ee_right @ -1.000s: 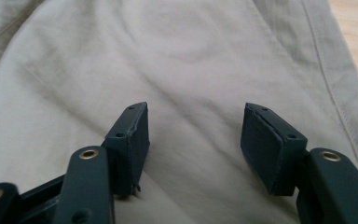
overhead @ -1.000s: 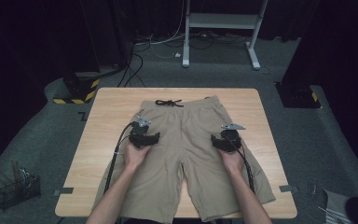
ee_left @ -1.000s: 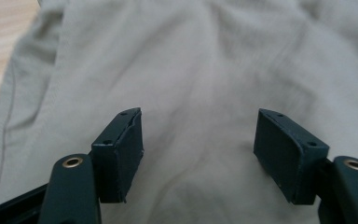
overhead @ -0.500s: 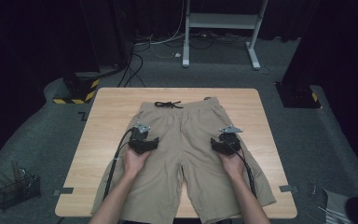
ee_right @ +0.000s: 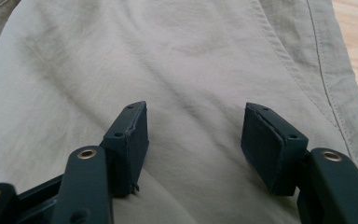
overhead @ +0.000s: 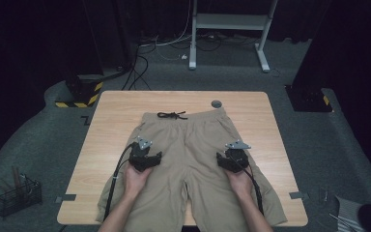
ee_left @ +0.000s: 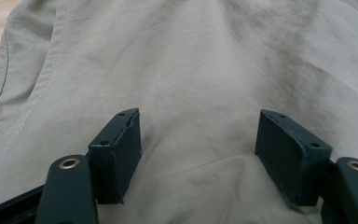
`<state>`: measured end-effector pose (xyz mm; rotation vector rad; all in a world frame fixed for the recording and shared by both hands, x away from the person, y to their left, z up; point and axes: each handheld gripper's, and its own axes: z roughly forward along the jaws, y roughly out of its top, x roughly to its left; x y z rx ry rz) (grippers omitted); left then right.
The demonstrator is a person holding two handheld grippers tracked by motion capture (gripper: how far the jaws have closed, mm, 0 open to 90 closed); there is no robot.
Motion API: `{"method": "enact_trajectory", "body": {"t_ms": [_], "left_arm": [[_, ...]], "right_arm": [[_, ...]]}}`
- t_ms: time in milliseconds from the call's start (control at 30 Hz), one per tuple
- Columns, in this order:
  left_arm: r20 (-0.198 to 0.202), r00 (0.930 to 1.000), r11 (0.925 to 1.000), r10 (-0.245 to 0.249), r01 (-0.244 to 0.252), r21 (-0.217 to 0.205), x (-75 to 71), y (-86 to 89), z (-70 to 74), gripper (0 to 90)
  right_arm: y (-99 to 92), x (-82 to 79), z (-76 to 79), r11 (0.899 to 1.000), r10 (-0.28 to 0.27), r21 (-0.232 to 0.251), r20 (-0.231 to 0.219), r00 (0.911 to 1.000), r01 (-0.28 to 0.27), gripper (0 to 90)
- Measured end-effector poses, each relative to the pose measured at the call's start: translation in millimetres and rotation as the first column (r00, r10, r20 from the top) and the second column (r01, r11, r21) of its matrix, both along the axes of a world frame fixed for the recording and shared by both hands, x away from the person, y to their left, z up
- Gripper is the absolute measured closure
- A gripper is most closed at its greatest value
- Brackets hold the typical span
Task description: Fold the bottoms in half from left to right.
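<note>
- Table (overhead: 116, 104): light wooden top, standing on grey carpet. It bears your whole job, and a small dark round disc (overhead: 216, 103) sits near its far edge.
- Shorts (overhead: 188, 145): khaki, lying flat at the middle of the table, waistband toward the far edge, both legs running to the near edge and slightly over it. You have them spread out full length with no fold yet made; as a judgement, the smoothing is largely done and the folding is all left to you.
- Left gripper (overhead: 145, 156): you hold it over the shorts' left leg, just below the hip, near the outer seam. In the left gripper view (ee_left: 198, 154) the jaws stand wide apart with only flat cloth beneath them: released, nothing gripped.
- Right gripper (overhead: 232, 159): you hold it over the right leg, level with the other one. In the right gripper view (ee_right: 193, 144) the jaws gape likewise above smooth fabric, the side seam off to one side: released, nothing pinched.
- Wire basket (overhead: 17, 195): on the floor at your left, well apart from the table, holding a few tools.
- Drawstring (overhead: 172, 115): black, tied in a bow, lying on the waistband's middle.
</note>
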<state>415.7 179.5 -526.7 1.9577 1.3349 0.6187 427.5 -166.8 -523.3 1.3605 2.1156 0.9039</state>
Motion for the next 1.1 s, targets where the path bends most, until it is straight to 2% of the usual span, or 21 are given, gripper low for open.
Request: {"method": "enact_trajectory", "body": {"t_ms": [267, 533, 733, 1000, 1100], "left_arm": [[-0.002, 0.9997, 0.9997, -0.024, 0.024, 0.000, -18.0, 0.8, -0.1, 31.4], [0.001, 0.9993, 0.9993, -0.038, 0.038, 0.005, -34.5, -1.7, -0.1, 31.3], [0.001, 0.9991, 0.9991, -0.043, 0.043, 0.004, -50.7, -3.9, -0.2, 31.3], [0.001, 0.9996, 0.9996, -0.027, 0.027, -0.002, -80.9, -6.3, -0.5, 31.2], [0.001, 0.9993, 0.9993, -0.037, 0.037, 0.004, -88.6, -6.9, -0.3, 31.3]], "right_arm": [[0.6, -30.1, -0.1, 1.000, -0.003, 0.000, 0.000, 1.0000, 0.003, 40.7], [4.8, -68.8, -0.3, 1.000, -0.020, 0.001, 0.001, 0.9998, 0.020, 40.6], [5.2, -92.2, -0.4, 1.000, 0.000, 0.004, -0.004, 1.0000, 0.000, 37.9], [7.3, -121.2, -0.6, 1.000, 0.018, 0.004, -0.009, 0.9998, -0.018, 34.2], [8.5, -128.5, -0.5, 1.000, 0.030, 0.005, -0.012, 0.9995, -0.030, 33.9]]}}
